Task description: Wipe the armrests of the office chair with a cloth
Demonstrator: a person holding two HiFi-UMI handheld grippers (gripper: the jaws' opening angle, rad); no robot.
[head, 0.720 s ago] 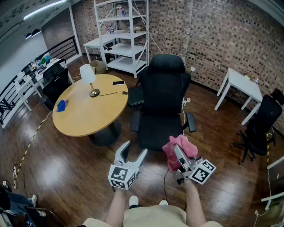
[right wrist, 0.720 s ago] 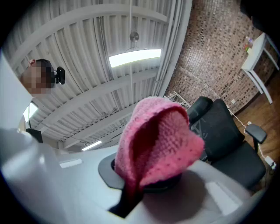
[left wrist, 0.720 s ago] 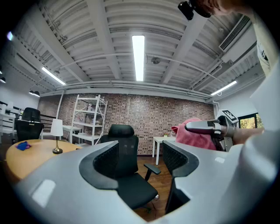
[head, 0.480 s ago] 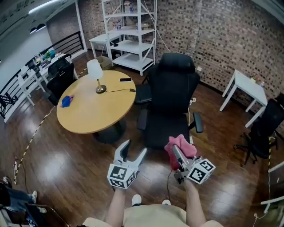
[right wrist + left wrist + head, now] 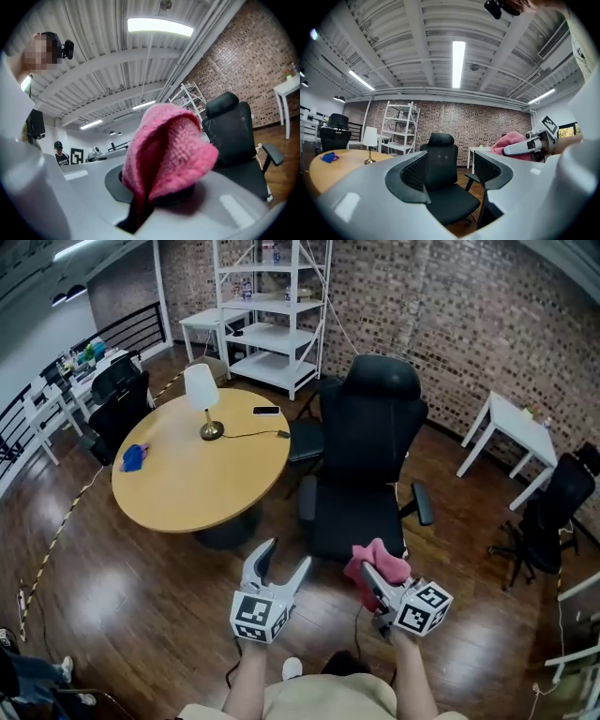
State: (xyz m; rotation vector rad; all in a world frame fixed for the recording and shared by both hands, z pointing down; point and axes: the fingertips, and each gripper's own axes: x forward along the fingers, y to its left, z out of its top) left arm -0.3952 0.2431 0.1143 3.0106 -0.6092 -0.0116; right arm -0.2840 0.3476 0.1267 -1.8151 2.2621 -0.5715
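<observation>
My right claw [image 5: 372,583] is clamped on the pink cloth [image 5: 377,559]. My left claw [image 5: 284,559] stands part open, empty. The chair [image 5: 361,465] is just ahead of both.

A black high-backed office chair [image 5: 361,456] is seen upright, seat facing 6 o'clock, with an armrest [image 5: 307,499] at 9 and at 3 o'clock. A bunched pink cloth [image 5: 377,562] is clamped in the jaws of the right gripper [image 5: 373,585], at the seat's 6 o'clock edge.
</observation>
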